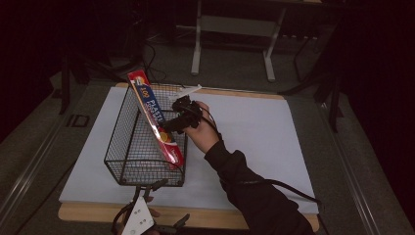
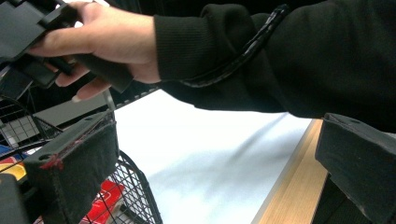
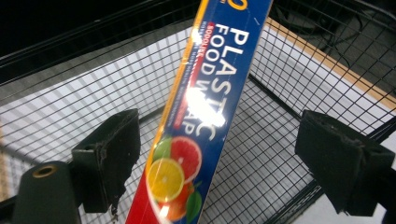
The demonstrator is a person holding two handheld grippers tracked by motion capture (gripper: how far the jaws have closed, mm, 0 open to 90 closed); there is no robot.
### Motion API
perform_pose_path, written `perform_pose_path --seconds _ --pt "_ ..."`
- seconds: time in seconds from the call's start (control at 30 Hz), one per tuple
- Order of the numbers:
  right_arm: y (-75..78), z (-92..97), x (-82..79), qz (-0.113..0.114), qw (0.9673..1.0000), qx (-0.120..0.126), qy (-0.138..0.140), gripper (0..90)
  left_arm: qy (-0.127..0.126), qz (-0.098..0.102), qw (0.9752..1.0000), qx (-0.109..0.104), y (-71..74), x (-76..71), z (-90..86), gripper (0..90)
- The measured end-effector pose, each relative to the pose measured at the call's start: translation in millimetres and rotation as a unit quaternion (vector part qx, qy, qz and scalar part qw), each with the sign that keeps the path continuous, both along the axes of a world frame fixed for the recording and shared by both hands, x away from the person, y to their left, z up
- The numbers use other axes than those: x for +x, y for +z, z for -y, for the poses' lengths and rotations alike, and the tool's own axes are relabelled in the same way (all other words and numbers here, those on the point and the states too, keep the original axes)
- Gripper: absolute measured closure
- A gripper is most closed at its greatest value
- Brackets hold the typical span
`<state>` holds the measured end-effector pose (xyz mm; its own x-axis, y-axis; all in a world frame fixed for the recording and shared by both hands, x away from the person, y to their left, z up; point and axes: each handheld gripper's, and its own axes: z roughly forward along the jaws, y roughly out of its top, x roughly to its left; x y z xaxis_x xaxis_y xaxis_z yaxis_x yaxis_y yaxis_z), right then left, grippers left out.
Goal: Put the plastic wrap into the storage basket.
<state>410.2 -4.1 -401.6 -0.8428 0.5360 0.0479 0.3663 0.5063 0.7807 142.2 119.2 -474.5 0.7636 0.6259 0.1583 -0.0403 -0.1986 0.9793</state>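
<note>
Your right tongs (image 3: 217, 154) are open, one jaw on each side of the plastic food wrap box (image 3: 201, 116), not squeezing it yet. The box leans in the wire basket (image 1: 125, 147), low end by the near right corner, top poking over the far rim. It looks light and stiff but shiny, so it may slip; grab the middle of its long sides. Your left tongs (image 2: 210, 172) are open at the surface's near edge.
</note>
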Motion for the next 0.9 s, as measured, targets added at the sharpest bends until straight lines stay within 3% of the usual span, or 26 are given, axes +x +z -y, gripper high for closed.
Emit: perform_pose_path --seconds 0.4,0.5,0.73,0.9 --pt "13.5 35.5 -25.4 0.024 0.9996 0.012 0.007 13.8 0.002 -0.001 1.0000 0.001 -0.5 1.0 0.6 0.1" --pt "14.4 52.2 -30.7 0.026 0.9995 0.018 0.002 13.9 0.000 -0.002 1.0000 0.003 -0.6 0.6 0.7 0.1" --pt "9.8 77.1 -36.2 0.035 0.9992 0.017 -0.006 13.8 0.001 0.000 1.0000 0.003 -0.4 -0.2 0.7 0.1" --pt "-3.2 102.8 -41.5 0.032 0.9992 0.015 -0.018 13.9 0.000 -0.001 1.0000 0.006 -0.8 0.3 2.1 0.1"
